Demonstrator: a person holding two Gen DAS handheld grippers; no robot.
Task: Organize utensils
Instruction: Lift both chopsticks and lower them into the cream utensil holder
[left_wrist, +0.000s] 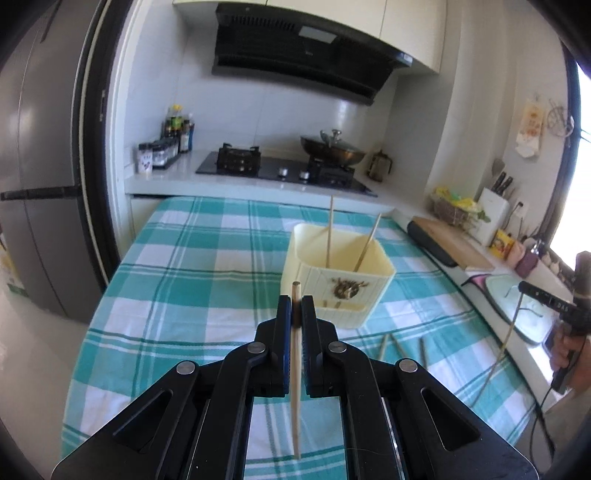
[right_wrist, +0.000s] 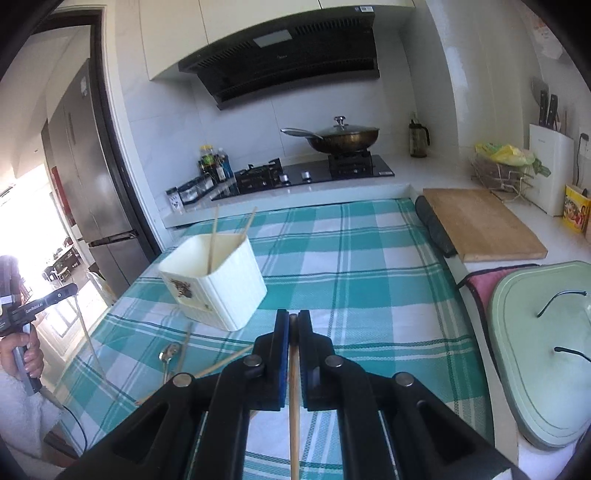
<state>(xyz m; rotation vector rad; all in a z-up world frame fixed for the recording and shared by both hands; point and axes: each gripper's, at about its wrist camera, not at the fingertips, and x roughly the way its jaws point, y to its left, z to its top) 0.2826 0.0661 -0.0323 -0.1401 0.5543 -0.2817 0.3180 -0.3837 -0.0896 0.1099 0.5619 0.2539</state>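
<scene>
Chopsticks: pale, thin wooden sticks. One (left_wrist: 295, 369) stands near upright at lower centre of the left view, clamped by the left gripper (left_wrist: 295, 301). Another (right_wrist: 293, 398) is pinched in the right gripper (right_wrist: 293, 319). Two more lean inside the cream holder (left_wrist: 369, 291) on the checked cloth (left_wrist: 192, 266).

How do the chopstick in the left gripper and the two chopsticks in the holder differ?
The held chopstick is clamped in the shut left gripper, clear of the cloth; the two chopsticks lean loose inside the cream holder, ends poking above its rim. All look like plain light wood.
</scene>
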